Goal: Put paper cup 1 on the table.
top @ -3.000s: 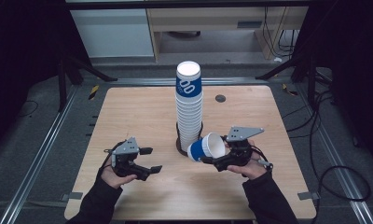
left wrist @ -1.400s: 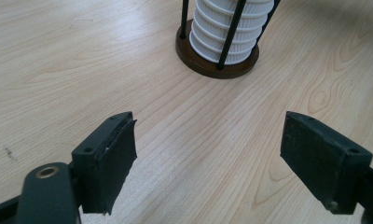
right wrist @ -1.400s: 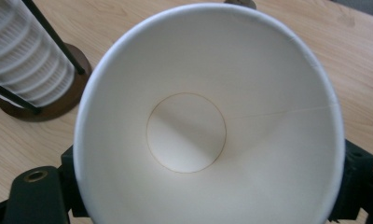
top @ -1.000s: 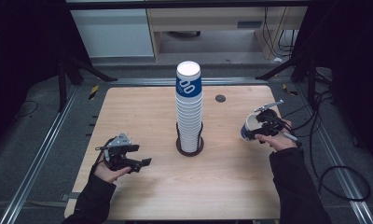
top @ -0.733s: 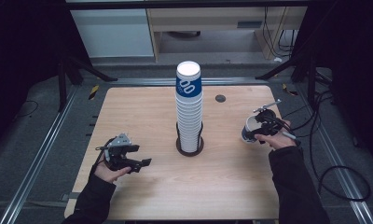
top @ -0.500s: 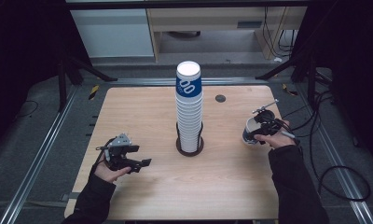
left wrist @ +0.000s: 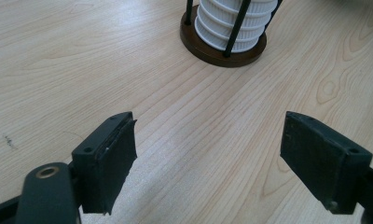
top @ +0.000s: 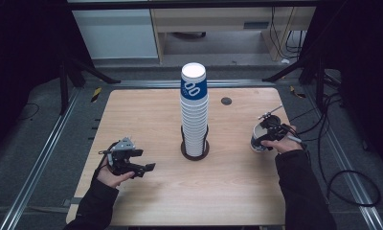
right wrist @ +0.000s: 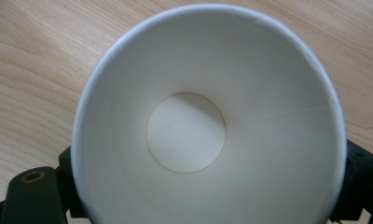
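**Desk:** Black jaws of the left gripper [left wrist: 208, 163] stand spread over bare wood near the table's [top: 146, 120] front edge, nothing between them. What is the right one doing?

**Photographer:** The right gripper [top: 271, 135] has a single paper cup [right wrist: 208, 126] between its jaws at the table's right side, mouth toward its camera. Those jaws have just been opening, and I cannot tell whether the pads press on the wall or have let go.

**Desk:** So how is the set-down done well?

**Photographer:** My judgement: get the base flat on the wood, spread both jaws evenly, then back straight off so neither pad drags the rim. Farther off, the tall cup stack [top: 194, 115] in its dark holder [top: 195, 149] at the table's centre is well apart.
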Demonstrator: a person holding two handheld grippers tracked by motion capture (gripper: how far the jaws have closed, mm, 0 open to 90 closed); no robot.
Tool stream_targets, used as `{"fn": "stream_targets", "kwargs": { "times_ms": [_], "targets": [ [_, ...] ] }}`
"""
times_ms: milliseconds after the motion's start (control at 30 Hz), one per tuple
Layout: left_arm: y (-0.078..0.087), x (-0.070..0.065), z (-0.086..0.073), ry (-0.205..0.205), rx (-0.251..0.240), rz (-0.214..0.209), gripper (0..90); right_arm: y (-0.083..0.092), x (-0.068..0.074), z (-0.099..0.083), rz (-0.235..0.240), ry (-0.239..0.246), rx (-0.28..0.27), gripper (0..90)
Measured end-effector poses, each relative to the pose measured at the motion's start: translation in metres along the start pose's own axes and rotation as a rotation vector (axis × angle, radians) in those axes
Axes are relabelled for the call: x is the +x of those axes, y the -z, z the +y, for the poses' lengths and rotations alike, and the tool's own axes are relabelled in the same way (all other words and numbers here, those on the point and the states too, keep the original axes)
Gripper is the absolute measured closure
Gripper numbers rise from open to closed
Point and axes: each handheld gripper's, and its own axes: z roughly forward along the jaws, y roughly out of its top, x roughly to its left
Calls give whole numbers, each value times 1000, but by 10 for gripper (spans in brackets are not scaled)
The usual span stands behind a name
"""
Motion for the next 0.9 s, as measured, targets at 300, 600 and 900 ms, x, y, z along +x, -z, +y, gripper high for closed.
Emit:
{"fn": "stream_targets", "kwargs": {
  "times_ms": [300,600,900],
  "targets": [
    [0,0,0,-2,1,-2,174,-5,1,-1,5,18,26,141],
    [0,0,0,-2,-1,-2,174,-7,1,-2,14,18,20,75],
    [1,0,0,-2,-6,-1,173,3,3,-4,20,13,-42,52]
  ]
}}
